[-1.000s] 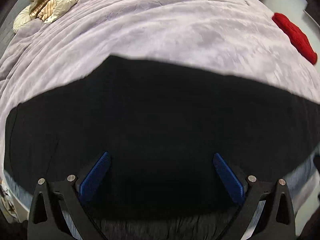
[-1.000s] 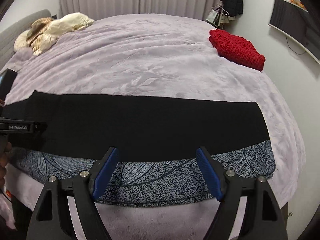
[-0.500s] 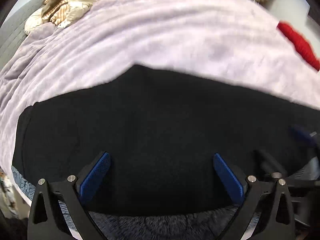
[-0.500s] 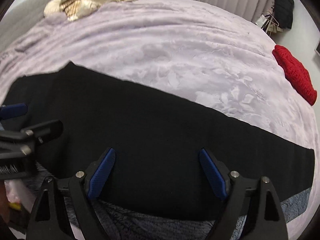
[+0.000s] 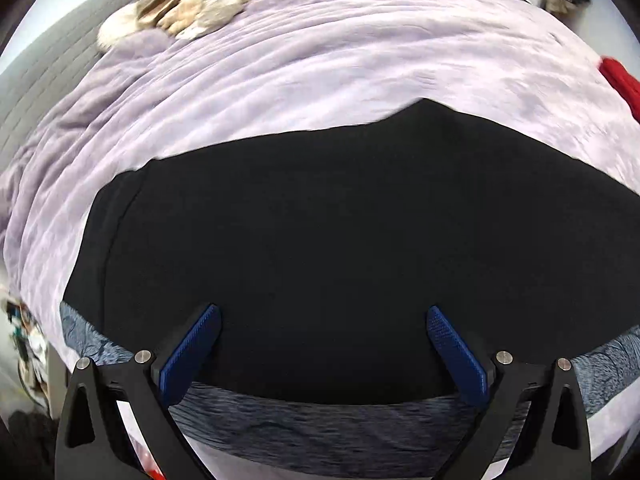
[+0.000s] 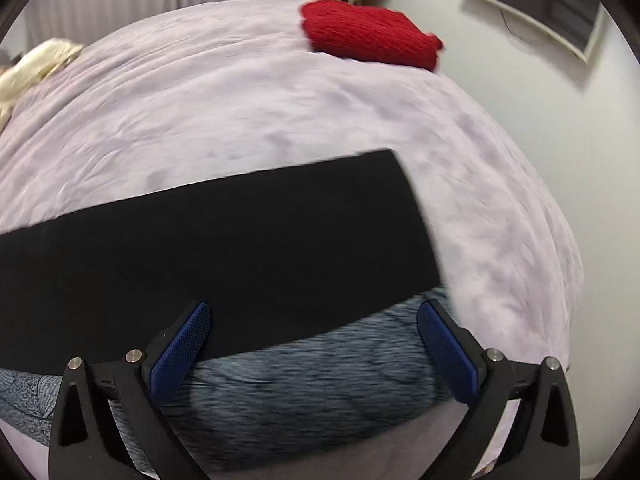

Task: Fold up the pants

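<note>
Black pants (image 5: 340, 240) lie flat lengthwise across the lilac bedspread (image 5: 320, 80). My left gripper (image 5: 323, 314) hovers open above their left end, where a seam runs near the edge; nothing is between its blue pads. In the right wrist view the pants (image 6: 220, 248) end in a straight cut edge at the right. My right gripper (image 6: 314, 308) hangs over their near edge at that end. Its jaws are opening and hold nothing.
A grey-blue leaf-patterned cloth (image 6: 320, 380) lies under the pants' near edge (image 5: 320, 420). A red knit (image 6: 372, 36) sits at the bed's far right. Cream clothes (image 5: 208, 0) are heaped at the far left. The bed drops off to the right, towards a white wall with a screen (image 6: 540, 12).
The left gripper slid left, so the pants' left end is now in view. The right gripper swung left, then back right to the cut end, jaws wider. Neither view shows the other gripper now.
</note>
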`<state>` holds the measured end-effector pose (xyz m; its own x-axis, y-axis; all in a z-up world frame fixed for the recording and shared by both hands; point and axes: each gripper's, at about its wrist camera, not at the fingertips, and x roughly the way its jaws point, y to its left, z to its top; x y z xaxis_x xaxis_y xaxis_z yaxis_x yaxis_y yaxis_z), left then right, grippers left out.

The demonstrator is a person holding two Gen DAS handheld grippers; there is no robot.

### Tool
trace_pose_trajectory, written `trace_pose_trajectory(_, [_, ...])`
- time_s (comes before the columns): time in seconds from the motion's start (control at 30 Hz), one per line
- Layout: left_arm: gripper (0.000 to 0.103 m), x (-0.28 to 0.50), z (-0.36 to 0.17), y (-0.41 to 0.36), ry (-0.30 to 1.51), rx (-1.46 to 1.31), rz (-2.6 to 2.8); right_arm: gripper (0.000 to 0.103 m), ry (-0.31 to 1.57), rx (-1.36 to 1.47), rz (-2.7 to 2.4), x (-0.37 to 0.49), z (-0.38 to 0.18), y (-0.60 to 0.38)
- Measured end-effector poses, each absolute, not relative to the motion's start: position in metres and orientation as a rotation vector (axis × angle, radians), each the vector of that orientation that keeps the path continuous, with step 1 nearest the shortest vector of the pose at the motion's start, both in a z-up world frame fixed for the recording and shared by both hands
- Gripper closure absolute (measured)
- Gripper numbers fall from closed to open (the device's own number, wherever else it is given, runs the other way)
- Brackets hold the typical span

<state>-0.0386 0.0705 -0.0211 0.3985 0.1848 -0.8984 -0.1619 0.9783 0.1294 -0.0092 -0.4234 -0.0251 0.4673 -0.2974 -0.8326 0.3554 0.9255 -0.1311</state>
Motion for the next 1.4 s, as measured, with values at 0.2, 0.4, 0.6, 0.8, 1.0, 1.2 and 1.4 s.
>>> trace_pose_trajectory(0.2, [0.000, -0.009, -0.010, 0.065, 1.154, -0.003, 0.240, 0.000, 0.982, 0.074, -0.318, 0.005, -0.009, -0.379])
trace_pose_trajectory(0.4, [0.000, 0.025, -0.012, 0.015, 1.163, 0.056, 0.203, 0.000, 0.957, -0.131, -0.057, 0.048, -0.005, -0.251])
trace_pose_trajectory(0.6, [0.000, 0.037, -0.027, 0.004, 1.160, 0.066, 0.136, 0.000, 0.996, -0.171, 0.042, 0.073, -0.030, -0.215])
trace_pose_trajectory(0.8, [0.000, 0.025, -0.027, 0.070, 1.156, 0.070, 0.209, 0.000, 0.989, -0.012, -0.197, 0.074, -0.026, -0.326])
trace_pose_trajectory(1.0, [0.000, 0.028, -0.036, 0.103, 1.120, 0.081, 0.275, 0.001, 0.983, 0.186, -0.322, 0.052, -0.027, -0.422])
trace_pose_trajectory(1.2, [0.000, 0.001, -0.012, 0.057, 1.098, 0.062, 0.132, 0.000, 0.948, 0.133, -0.269, 0.034, -0.003, -0.362])
trace_pose_trajectory(1.4, [0.000, -0.044, -0.013, 0.006, 1.080, 0.174, 0.020, 0.000, 0.987, -0.119, 0.111, -0.003, -0.009, -0.230])
